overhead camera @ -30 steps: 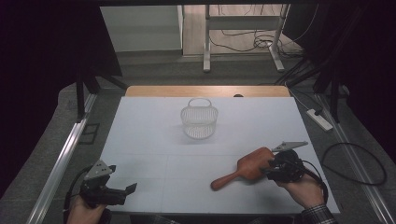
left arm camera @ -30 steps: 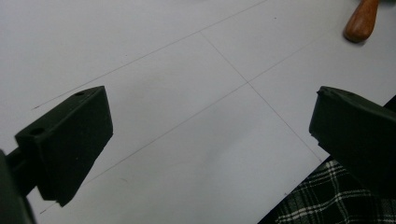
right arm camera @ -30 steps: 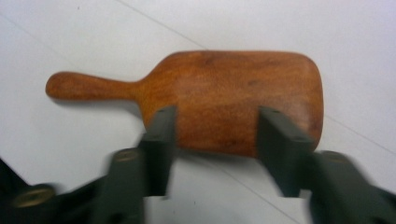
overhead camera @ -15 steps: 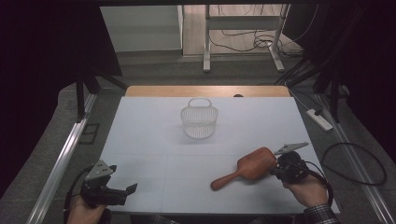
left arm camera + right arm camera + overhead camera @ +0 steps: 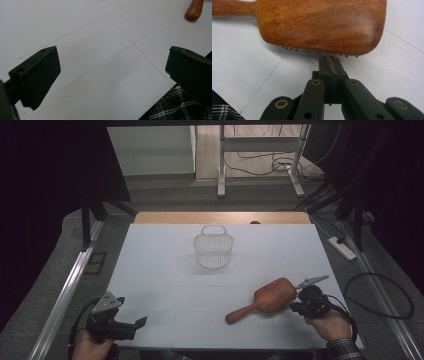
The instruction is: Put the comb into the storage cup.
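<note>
Left gripper (image 5: 131, 326): jaws wide apart, nothing between them, hovers at near-left corner of white table (image 5: 165, 270).

Centre, far: small white wire basket (image 5: 213, 250), upright, well apart from both grippers.

Right of centre: brown wooden paddle hairbrush (image 5: 262, 299), bristles down, handle toward left gripper.

Right gripper (image 5: 329, 62): jaws pressed together, empty, tips just beside brush head edge.

Handling estimate: brush rigid, light, smooth varnish likely slippery; narrow handle offers surest grip.

We see a white table (image 5: 165, 270) with thin seam lines across its top and a wooden strip along its far edge. On it, at upper centre, stands a clear wire basket (image 5: 213, 251); at lower right lies a wooden hairbrush (image 5: 262, 299), bristles down, handle toward lower left.
</note>
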### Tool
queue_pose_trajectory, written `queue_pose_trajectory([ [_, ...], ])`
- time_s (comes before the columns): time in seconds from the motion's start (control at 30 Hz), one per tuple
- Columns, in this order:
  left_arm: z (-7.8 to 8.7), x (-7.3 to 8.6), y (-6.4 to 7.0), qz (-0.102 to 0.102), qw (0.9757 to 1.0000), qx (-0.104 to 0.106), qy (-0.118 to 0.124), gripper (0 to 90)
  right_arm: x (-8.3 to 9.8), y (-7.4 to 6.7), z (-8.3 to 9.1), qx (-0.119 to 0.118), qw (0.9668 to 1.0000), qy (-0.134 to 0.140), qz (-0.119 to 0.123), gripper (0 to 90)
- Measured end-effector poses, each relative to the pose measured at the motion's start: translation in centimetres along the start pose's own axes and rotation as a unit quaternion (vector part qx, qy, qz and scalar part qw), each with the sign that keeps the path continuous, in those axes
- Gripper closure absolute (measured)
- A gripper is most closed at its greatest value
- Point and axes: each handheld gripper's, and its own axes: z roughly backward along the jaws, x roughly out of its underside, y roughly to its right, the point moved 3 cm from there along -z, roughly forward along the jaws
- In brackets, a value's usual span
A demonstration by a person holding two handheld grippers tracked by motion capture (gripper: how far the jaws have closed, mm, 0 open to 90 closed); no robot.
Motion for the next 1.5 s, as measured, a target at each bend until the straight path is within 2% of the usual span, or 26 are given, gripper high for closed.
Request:
queue_pose_trajectory([
  [0.27, 0.0, 0.0, 0.0, 0.0, 1.0, -0.001, -0.002, 0.7, -0.2, 0.7, -0.6, 0.003, 0.9999, -0.002, -0.015, 89.2],
  [0.63, 0.0, 0.0, 0.0, 0.0, 1.0, -0.003, -0.004, 0.8, -1.4, 1.0, -1.4, 0.014, 0.9997, -0.014, -0.011, 89.1],
  [1.0, -0.1, 0.0, -0.1, 0.004, 1.0, -0.003, -0.005, 0.9, -3.3, 1.8, -2.6, 0.031, 0.9993, -0.021, -0.01, 89.2],
  [1.5, -0.1, 0.0, -0.1, 0.007, 1.0, -0.004, -0.006, 1.0, -5.6, 2.1, -4.1, 0.047, 0.9984, -0.033, 0.003, 89.1],
])
